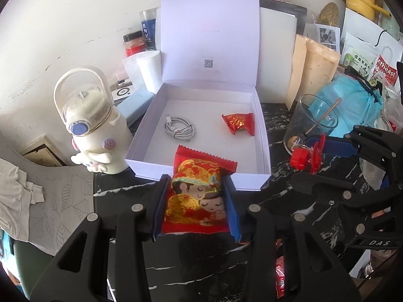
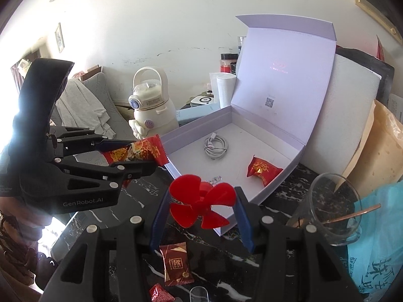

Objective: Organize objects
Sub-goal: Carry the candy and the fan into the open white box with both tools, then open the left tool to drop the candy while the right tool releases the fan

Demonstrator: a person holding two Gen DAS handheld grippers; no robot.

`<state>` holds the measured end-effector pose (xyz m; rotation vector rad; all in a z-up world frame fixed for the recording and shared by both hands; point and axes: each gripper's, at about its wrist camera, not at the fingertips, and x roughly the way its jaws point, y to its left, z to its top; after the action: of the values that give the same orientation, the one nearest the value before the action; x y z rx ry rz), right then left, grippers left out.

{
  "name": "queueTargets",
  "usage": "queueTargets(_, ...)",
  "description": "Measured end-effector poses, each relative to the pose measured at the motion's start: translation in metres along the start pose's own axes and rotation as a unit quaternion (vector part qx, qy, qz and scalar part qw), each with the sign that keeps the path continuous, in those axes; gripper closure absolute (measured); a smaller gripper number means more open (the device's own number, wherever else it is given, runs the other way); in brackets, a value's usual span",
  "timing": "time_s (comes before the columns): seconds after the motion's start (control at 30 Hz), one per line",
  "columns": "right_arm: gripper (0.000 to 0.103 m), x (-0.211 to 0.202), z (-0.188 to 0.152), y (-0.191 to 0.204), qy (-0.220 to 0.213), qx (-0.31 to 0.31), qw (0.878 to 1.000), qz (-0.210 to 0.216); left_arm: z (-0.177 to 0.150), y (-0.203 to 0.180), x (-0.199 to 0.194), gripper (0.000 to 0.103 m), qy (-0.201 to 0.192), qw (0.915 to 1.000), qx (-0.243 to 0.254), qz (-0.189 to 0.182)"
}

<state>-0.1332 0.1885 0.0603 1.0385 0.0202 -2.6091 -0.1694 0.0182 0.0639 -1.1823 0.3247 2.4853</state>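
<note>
My left gripper (image 1: 196,188) is shut on a red snack packet (image 1: 199,191) printed with a cartoon couple, held just before the front wall of the open white box (image 1: 201,173). That gripper (image 2: 141,153) and its packet (image 2: 141,151) also show at the left of the right wrist view. My right gripper (image 2: 201,201) is shut on a small red fan (image 2: 199,201) with several blades, above the box's near corner (image 2: 239,216). Inside the box lie a coiled white cable (image 1: 178,128) and a red wrapped candy (image 1: 239,123). The right gripper (image 1: 325,156) and fan (image 1: 309,156) appear right of the box.
A white cartoon bottle (image 1: 93,125) stands left of the box. An empty glass (image 2: 327,209) with a stick stands to the right, beside a blue bag (image 2: 380,239). A dark red packet (image 2: 176,264) and another red candy (image 2: 158,293) lie on the black marble table (image 2: 121,214).
</note>
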Motion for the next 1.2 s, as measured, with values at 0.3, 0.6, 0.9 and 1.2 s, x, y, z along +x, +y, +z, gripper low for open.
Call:
queueTargets(0.3,0.053,0.034,0.015,-0.015,0.015,0.004,1.0,-0.009,0.013,0.013,0.034,0.064,0.01,0.9999,-0.001,0.005)
queueTargets(0.6,0.053,0.061,0.032,-0.027,0.022,0.0,1.0,-0.019,0.028,0.018,0.065,0.064,0.018,0.9998,0.008,0.002)
queueTargets(0.9,0.053,0.091,0.045,-0.042,0.032,0.004,0.999,-0.037,0.042,0.023,0.095,0.064,0.024,0.9995,0.02,0.006)
queueTargets(1.2,0.053,0.115,0.054,-0.056,0.038,0.007,0.997,-0.061,0.06,0.027,0.122,0.064,0.017,0.9992,0.031,0.018)
